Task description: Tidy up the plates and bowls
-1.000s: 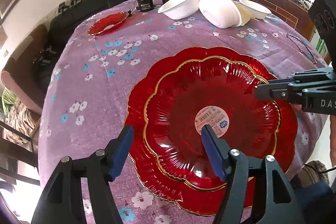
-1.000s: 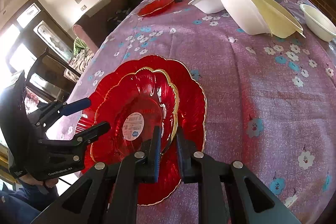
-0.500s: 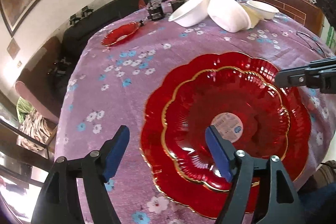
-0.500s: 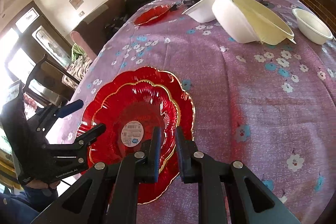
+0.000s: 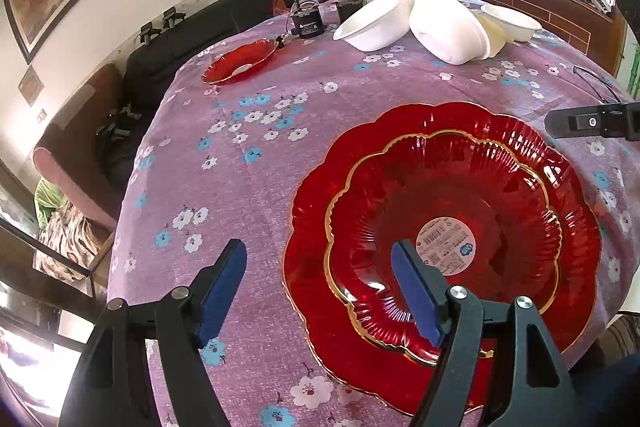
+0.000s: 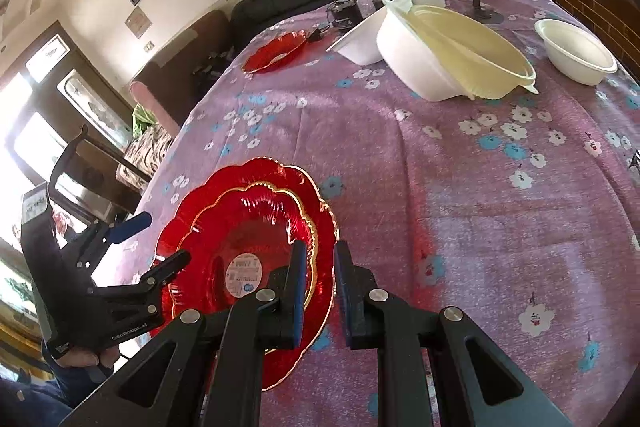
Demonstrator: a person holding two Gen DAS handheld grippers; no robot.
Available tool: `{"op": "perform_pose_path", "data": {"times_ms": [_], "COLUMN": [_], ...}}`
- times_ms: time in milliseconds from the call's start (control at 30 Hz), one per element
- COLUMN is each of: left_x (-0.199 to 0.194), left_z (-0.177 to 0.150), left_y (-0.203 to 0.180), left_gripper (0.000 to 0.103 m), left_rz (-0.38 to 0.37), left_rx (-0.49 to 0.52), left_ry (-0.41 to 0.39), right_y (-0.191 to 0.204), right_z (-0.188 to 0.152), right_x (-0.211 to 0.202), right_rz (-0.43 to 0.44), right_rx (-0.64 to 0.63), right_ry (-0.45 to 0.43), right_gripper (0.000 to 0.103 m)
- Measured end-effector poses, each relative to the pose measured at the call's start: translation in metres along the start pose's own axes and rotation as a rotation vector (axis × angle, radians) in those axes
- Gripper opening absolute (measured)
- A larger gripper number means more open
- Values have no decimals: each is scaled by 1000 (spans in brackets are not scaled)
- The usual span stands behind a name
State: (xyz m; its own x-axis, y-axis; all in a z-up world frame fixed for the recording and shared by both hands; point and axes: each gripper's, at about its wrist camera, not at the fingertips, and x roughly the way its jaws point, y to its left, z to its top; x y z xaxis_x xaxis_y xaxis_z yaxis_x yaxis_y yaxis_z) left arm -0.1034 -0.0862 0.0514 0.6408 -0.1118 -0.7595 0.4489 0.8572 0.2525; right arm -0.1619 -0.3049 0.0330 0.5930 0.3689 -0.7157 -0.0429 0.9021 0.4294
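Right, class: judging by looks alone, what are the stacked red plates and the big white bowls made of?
Red plates: probably glass or clear hard plastic, glossy; they are see-through red with sharp glints, fluted ribs and a thin gold rim. White bowls: likely moulded pulp or foam, matt; dull, even surfaces with no shine and thin rolled rims.

Red gold-rimmed plates (image 5: pixel 460 195) on a purple flowered tablecloth (image 5: pixel 248 187), white bowls (image 6: pixel 576 51) beyond

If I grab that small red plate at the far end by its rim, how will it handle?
The small red plate looks like glossy glass, so probably stiff, slippery and breakable. Its scalloped, upturned rim should give the pads some purchase. It lies flat on the purple tablecloth, so it will more likely slide than tip if nudged.
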Motion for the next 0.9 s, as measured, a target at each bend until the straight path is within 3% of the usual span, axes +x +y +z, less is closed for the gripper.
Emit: {"op": "perform_pose_path", "data": {"times_ms": [167,333,633,900], "left_x": [-1,-2,29,50], "left_z": [-1,-7,-32,-47], "left_y": [14,51,118,135], "left_gripper": [74,75,75,76], "left_rz": [-32,-99,-109,-94], "left_rx": [-53,-202,-474,-539], "left_ry": [-11,-30,19,60], "right_y": [-5,-13,-29,-36], "right_z": [3,4,15,30], "right_x": [0,0,2,6], "right_rz": [6,13,7,-15], "right_rx": [16,37,83,99], "right_ry": [-7,-14,-31,-45], "right_gripper": [16,16,16,16]}}
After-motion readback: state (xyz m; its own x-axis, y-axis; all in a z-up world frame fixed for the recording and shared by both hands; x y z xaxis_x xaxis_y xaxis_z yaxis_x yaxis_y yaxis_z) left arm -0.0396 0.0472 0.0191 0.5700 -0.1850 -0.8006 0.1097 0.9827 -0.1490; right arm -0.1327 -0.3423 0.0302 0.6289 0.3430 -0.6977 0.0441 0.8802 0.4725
